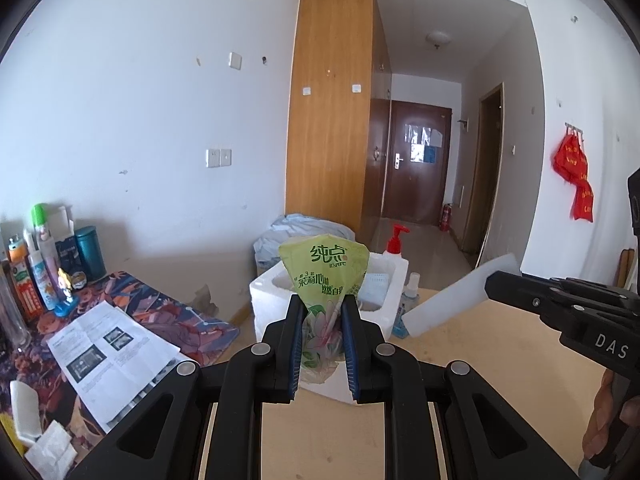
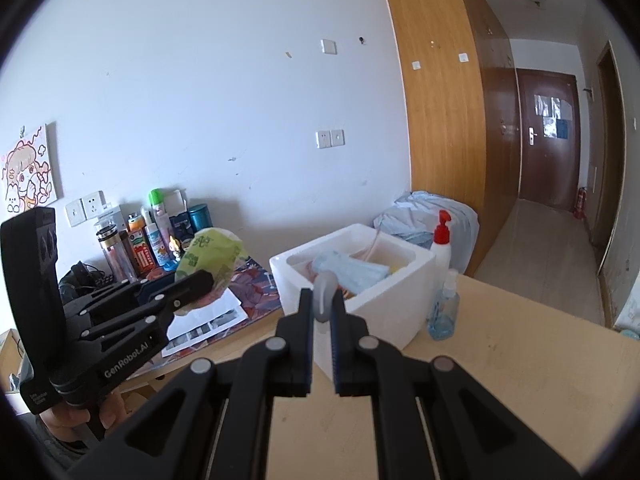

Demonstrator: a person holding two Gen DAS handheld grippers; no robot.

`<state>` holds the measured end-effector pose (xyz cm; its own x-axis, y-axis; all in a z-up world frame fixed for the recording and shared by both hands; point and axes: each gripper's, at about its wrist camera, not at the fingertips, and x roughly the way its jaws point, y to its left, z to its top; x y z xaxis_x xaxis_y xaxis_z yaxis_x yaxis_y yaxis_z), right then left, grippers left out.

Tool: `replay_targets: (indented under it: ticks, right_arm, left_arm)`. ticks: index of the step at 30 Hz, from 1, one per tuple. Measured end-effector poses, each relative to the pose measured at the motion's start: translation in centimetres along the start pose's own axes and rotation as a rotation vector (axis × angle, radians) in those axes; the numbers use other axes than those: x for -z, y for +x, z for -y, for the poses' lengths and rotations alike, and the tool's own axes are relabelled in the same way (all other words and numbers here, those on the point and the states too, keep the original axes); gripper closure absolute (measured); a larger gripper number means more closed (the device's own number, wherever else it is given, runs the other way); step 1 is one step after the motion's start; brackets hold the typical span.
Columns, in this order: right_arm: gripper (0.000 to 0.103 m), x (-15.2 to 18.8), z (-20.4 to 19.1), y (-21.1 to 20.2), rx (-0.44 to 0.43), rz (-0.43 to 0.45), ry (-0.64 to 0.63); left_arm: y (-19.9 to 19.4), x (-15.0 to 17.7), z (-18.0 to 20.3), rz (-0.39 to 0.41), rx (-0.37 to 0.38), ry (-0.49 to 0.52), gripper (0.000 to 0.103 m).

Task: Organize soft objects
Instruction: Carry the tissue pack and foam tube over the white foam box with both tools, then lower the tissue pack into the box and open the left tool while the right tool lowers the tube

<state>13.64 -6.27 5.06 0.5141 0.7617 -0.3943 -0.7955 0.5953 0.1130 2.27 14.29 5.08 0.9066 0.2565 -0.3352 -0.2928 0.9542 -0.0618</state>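
Clearly the tissue pack (image 1: 323, 280) is light and squashy — its waist crumples where the left gripper (image 1: 322, 320) pinches it, held up before the foam box (image 1: 384, 276); grip mid-body. Green wrapper, flower print. The right gripper (image 2: 322, 308) clamps a white lid (image 1: 460, 296).

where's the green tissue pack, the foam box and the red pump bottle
green tissue pack (image 1: 325, 268), left wrist view, on its printed upper face
foam box (image 2: 384, 300), right wrist view, on its front wall
red pump bottle (image 2: 442, 254), right wrist view, on its white body
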Motion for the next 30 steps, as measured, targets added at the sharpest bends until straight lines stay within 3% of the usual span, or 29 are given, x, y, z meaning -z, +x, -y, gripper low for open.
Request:
replay_targets:
  ticks: [30]
  right_arm:
    - [0.093, -4.1, 3.0, 9.1, 0.009, -0.022, -0.009]
  left_arm:
    - [10.5, -3.7, -0.3, -0.041, 0.037, 0.039, 0.084]
